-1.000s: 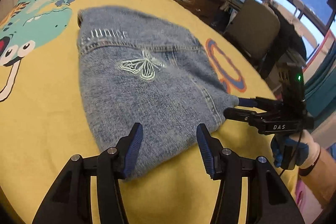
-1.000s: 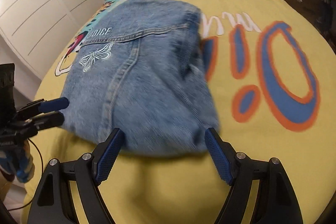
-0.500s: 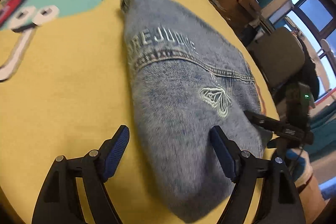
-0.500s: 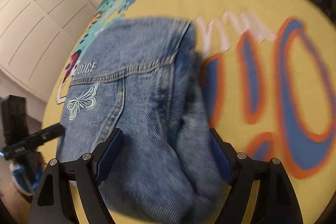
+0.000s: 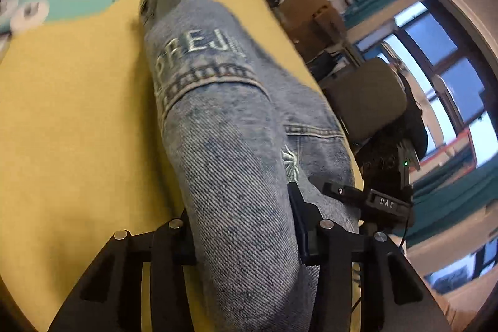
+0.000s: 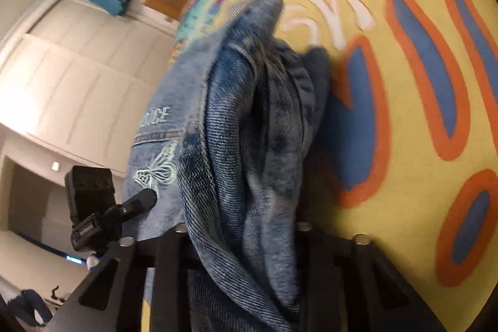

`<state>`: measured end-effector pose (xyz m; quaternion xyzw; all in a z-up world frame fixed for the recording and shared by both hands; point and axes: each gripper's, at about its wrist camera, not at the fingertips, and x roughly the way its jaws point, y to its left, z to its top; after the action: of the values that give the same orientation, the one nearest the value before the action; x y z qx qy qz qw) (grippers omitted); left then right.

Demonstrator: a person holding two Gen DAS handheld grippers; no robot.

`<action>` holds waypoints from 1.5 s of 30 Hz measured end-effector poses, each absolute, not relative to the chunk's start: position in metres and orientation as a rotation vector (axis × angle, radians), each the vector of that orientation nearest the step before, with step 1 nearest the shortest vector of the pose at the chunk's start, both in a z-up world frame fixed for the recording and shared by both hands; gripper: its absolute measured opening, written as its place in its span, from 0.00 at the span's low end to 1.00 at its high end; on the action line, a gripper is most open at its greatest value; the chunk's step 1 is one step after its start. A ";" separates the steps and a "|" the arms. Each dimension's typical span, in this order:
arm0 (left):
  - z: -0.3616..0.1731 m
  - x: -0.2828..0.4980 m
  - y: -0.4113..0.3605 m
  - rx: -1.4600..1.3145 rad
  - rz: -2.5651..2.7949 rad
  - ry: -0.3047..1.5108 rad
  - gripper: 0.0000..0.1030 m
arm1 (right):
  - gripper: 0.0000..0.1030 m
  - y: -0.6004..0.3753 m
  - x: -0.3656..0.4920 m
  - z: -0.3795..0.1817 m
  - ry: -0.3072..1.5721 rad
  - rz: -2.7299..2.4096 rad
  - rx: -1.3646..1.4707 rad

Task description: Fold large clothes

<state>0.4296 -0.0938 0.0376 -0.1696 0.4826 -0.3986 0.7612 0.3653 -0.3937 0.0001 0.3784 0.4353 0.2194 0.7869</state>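
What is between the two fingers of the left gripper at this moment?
A thick fold of the jeans fills the gap in the left gripper, both fingers pressing on it. The left wrist view shows this.

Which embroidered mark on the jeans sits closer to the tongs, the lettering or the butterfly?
The butterfly. It lies on the jeans just ahead of the left tongs, below the seam; the lettering is farther up, beyond that seam.

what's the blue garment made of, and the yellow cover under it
The garment looks like denim, probably cotton: diagonal twill ribs, a faded stonewashed blue, topstitched seams and a pale embroidered butterfly. Both the left gripper and right gripper are clamped on it. The yellow bed cover looks like smooth matte woven fabric with printed colour shapes; its fibre can't be told.
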 end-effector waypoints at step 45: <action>0.008 0.311 0.024 -0.094 -0.572 0.965 0.77 | 0.73 -0.300 0.381 -0.004 1.022 0.180 0.453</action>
<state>0.3109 0.0241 0.0082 -0.0446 0.4575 -0.2713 0.8456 0.3813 -0.2996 -0.0039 0.2146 0.4842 0.0851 0.8440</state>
